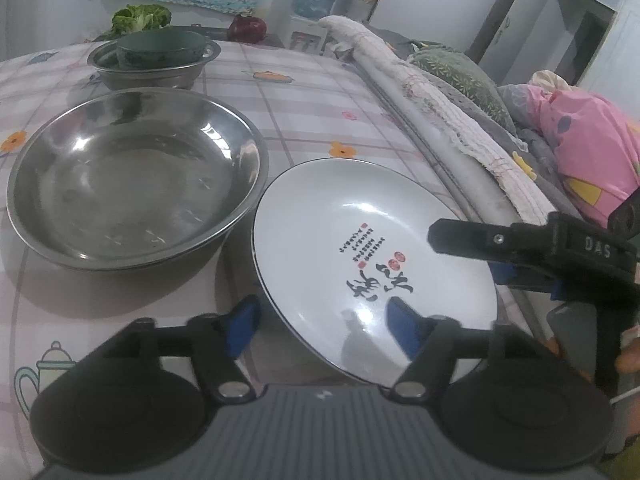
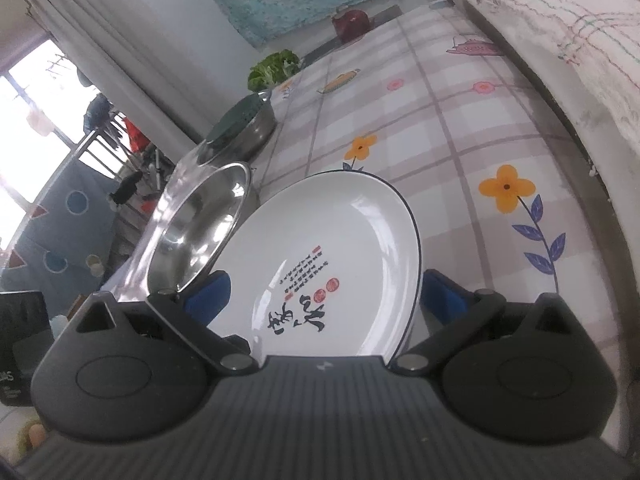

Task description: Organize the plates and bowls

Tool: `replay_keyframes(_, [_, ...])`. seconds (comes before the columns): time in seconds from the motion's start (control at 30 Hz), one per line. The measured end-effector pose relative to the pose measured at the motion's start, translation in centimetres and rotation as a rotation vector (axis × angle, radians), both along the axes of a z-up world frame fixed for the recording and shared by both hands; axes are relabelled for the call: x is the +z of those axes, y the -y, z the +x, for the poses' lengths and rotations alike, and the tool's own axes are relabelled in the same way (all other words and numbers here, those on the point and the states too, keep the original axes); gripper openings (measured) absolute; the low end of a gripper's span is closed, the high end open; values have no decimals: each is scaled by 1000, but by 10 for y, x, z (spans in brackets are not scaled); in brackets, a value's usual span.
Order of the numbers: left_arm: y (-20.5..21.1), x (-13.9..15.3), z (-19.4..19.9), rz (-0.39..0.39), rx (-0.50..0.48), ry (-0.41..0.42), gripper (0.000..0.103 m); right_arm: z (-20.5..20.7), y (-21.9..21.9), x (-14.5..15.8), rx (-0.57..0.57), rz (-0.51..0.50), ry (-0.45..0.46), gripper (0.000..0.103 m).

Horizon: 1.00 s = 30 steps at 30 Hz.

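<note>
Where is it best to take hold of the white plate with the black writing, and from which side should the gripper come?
Probably by the thin near rim of the white plate, coming low from the near table edge. The plate is shallow, the steel basin crowds its far-left side, and the left gripper already straddles that rim, jaws open.

A white plate (image 1: 360, 248) (black calligraphy inside) lies flat just right of the big steel bowl (image 1: 136, 184); behind that bowl, a green bowl (image 1: 160, 48) nests in a smaller steel bowl (image 1: 152, 74).

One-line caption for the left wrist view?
Open left gripper straddles white plate rim beside steel basin on tablecloth.
</note>
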<state>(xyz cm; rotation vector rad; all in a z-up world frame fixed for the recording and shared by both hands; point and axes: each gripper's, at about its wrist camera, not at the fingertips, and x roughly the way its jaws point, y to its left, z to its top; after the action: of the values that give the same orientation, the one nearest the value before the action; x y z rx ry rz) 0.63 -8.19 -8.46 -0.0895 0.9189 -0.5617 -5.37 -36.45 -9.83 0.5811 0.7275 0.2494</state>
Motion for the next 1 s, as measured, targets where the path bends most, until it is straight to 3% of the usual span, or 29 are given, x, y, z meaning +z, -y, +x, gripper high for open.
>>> replay_keyframes(0.2, [2, 0, -1, 15, 1, -1, 93, 0, 7, -2, -22, 57, -9, 102])
replay_keyframes(0.37, [3, -1, -1, 35, -2, -1, 102, 1, -1, 1, -36, 19, -17, 102])
replay_keyframes(0.53, [2, -1, -2, 34, 0, -2, 103, 2, -6, 3, -24, -24, -15, 102])
replay_keyframes(0.77, [2, -2, -2, 46, -8, 3, 103, -1, 12, -4, -55, 107, -8, 102])
replay_keyframes(1.0, [1, -4, -6, 26, -5, 27, 103, -4, 9, -4, -63, 102, 4, 102])
